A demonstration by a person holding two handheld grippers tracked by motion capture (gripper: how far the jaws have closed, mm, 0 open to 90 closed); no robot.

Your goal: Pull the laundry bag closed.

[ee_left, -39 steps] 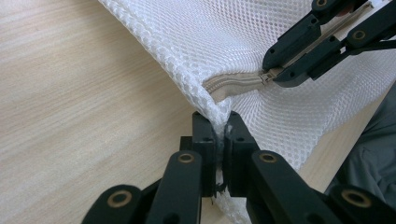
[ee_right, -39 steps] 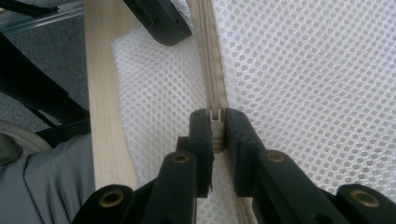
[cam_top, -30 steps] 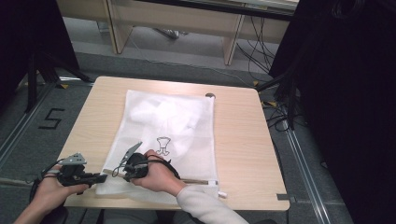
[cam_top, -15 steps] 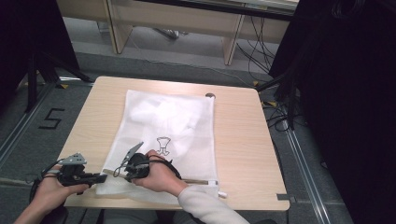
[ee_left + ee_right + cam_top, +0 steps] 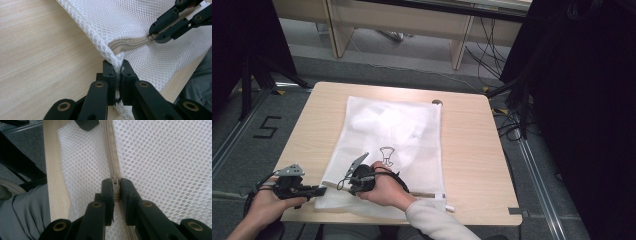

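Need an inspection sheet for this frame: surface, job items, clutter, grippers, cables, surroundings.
Surface: wooden table, bare around the bag.
Job's things: white mesh bag lying flat; zipper along its near edge, zipper pull near the left end.
Clutter: nothing seen.
Grippers: left gripper shut on the mesh bag's corner; right gripper shut on the zipper pull.
Cables: floor cables right of the table.
Surroundings: grey floor, a floor marking "5", wooden furniture legs behind.

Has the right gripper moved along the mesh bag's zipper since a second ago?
No. The right gripper sits at the same spot below the bag's printed logo.
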